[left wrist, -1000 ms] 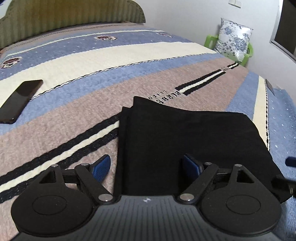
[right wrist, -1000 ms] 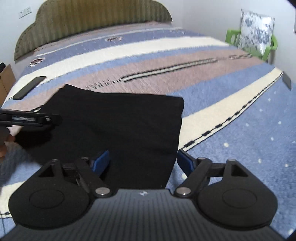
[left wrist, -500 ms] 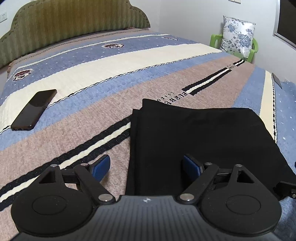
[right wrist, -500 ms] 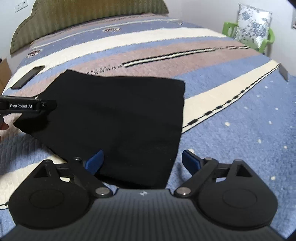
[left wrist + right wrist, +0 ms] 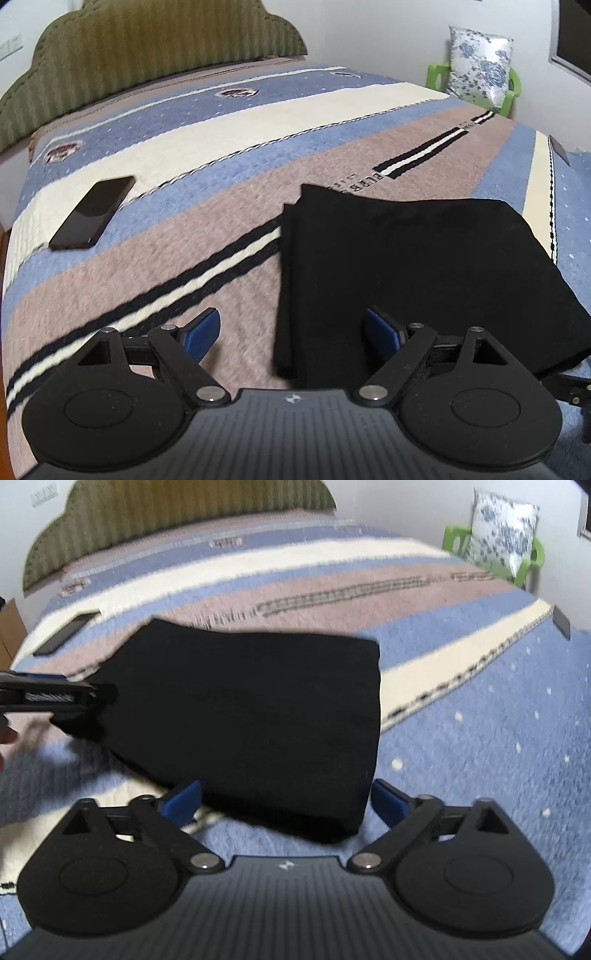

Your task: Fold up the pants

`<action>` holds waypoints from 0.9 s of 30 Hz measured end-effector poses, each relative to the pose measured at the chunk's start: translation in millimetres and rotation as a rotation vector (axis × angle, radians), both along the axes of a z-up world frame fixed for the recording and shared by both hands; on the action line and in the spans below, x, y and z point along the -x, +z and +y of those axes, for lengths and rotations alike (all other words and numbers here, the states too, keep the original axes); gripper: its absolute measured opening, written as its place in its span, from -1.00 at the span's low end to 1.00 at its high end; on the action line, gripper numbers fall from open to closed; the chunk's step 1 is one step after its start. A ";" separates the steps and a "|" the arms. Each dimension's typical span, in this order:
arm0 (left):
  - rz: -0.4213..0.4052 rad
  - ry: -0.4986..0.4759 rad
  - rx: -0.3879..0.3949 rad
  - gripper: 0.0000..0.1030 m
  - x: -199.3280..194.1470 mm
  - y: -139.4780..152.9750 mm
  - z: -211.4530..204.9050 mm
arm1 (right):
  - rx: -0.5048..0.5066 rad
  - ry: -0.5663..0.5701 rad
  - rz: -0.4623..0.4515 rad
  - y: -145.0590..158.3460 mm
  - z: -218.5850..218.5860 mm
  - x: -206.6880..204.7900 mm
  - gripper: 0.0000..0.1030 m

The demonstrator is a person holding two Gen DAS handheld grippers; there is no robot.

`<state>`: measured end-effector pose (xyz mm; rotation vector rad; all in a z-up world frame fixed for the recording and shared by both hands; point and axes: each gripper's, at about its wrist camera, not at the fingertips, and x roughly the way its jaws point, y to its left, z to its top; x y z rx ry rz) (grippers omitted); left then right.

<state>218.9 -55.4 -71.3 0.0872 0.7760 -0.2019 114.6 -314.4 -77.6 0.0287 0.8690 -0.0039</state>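
The black pants [image 5: 413, 266] lie folded into a flat rectangle on the striped bedspread; they also show in the right wrist view [image 5: 251, 716]. My left gripper [image 5: 291, 332] is open and empty, hovering over the pants' near left edge. My right gripper [image 5: 286, 799] is open and empty, above the pants' near right corner. The left gripper shows from the side in the right wrist view [image 5: 59, 698], at the pants' left edge.
A black phone [image 5: 92, 212] lies on the bedspread [image 5: 184, 258] at the left. A green chair with a flowered cushion [image 5: 480, 66] stands at the far right by the wall. The green headboard [image 5: 147, 48] is at the back.
Both grippers have pulled back and risen from the folded pants, staying open. The pants lie still and look farther away in both views.
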 end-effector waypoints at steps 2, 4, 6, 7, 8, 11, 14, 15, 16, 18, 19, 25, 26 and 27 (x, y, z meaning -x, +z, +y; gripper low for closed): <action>0.007 0.023 0.038 0.68 6.2 -1.4 10.8 | 0.004 -0.031 0.038 -7.9 0.1 -1.6 1.00; 0.013 0.057 0.099 0.68 15.0 -2.2 24.7 | -0.014 -0.082 0.066 -14.4 -0.5 -0.3 1.00; 0.002 0.085 0.155 0.68 28.3 -1.3 36.9 | -0.058 -0.133 0.068 -21.6 -2.1 4.0 1.00; -0.006 0.093 0.168 0.68 34.4 -0.3 39.8 | -0.066 -0.162 0.049 -24.0 -1.6 7.8 1.00; -0.017 0.094 0.177 0.68 41.9 0.5 42.1 | -0.058 -0.188 0.026 -25.9 0.9 12.8 1.00; -0.048 0.072 0.189 0.68 59.2 4.9 41.0 | -0.002 -0.214 0.006 -17.5 12.4 18.7 1.00; -0.066 0.026 0.199 0.68 70.0 8.6 33.6 | -0.022 -0.285 -0.063 -4.7 16.3 42.0 1.00; -0.055 0.009 0.200 0.68 70.7 8.0 29.7 | -0.036 -0.304 -0.093 0.7 15.8 51.0 1.00; -0.041 -0.003 0.198 0.68 71.0 7.0 25.7 | -0.054 -0.312 -0.121 5.6 15.5 59.0 1.00; -0.017 -0.037 0.193 0.68 70.4 2.4 18.4 | -0.075 -0.322 -0.150 13.4 14.3 71.0 1.00; -0.012 -0.042 0.185 0.68 72.0 -0.3 15.2 | -0.069 -0.322 -0.162 16.6 14.6 75.5 1.00; 0.025 -0.044 0.130 0.69 80.6 -20.9 2.4 | 0.049 -0.296 -0.157 18.1 25.8 80.3 1.00; 0.009 -0.050 0.108 0.69 84.8 -22.5 0.2 | 0.031 -0.308 -0.133 15.9 21.1 76.9 1.00; 0.000 -0.059 0.077 0.71 88.3 -23.9 -3.1 | 0.026 -0.337 -0.109 14.0 17.6 75.1 1.00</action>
